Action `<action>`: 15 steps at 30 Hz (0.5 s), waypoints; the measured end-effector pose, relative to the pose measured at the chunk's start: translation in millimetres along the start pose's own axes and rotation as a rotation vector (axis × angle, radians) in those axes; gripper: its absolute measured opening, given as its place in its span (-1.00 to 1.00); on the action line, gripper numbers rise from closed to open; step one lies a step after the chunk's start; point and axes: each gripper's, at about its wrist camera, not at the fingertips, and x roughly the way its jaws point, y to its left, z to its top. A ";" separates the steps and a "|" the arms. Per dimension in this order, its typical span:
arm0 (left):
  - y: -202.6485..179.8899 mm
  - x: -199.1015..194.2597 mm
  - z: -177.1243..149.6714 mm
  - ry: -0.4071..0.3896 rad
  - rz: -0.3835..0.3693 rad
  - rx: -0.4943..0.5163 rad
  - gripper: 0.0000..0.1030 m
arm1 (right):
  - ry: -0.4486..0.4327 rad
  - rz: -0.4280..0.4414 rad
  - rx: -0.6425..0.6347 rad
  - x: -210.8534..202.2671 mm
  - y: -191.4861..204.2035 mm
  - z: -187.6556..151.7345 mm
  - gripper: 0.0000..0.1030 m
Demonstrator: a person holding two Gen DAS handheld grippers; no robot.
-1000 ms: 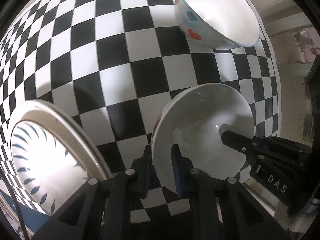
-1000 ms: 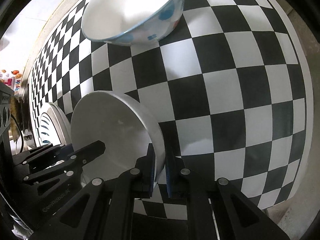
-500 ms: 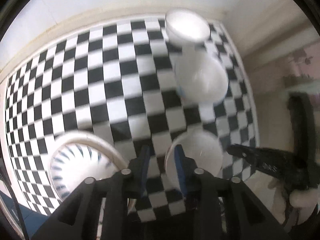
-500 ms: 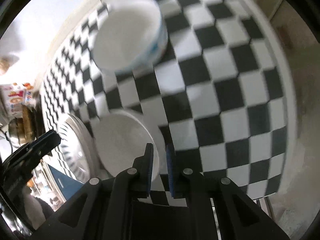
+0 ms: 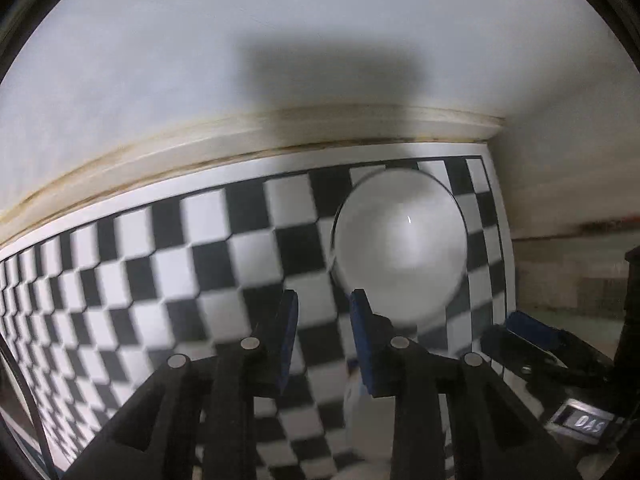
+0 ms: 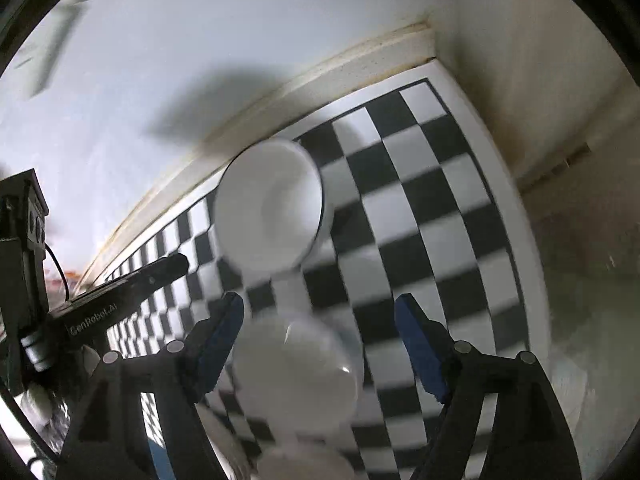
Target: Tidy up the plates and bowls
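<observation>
In the left wrist view the checkered mat [image 5: 168, 264] spreads from the left edge up to a cream ledge [image 5: 224, 140] under a pale wall [image 5: 160, 40]. The left gripper [image 5: 324, 322] stands at bottom centre with its blue-padded jaws a little apart and nothing between them. Just right of it and farther back, a white bowl [image 5: 400, 248] sits on the mat near the far right corner; blur hides its detail. Another blurred white dish [image 5: 368, 416] lies low behind the right jaw. The other tool's fingers show at the right edge.

In the right wrist view the left tool [image 6: 120, 292] reaches in from the left. A white bowl [image 6: 272, 216] rests by the ledge, and a second white bowl [image 6: 296, 376] lies nearer, between the jaws of the right gripper [image 6: 320, 340], which are spread wide, not touching it
</observation>
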 end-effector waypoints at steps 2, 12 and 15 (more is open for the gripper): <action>-0.3 14.7 13.7 0.026 -0.007 0.003 -0.52 | 0.024 -0.018 0.005 18.7 -0.9 19.2 0.47; -3.0 56.3 30.8 0.094 0.011 0.054 -0.78 | 0.096 0.001 0.098 73.4 -14.8 51.0 -0.66; -9.0 52.3 28.0 0.068 0.011 0.060 -0.78 | 0.091 -0.024 0.084 72.5 -7.6 51.0 -0.77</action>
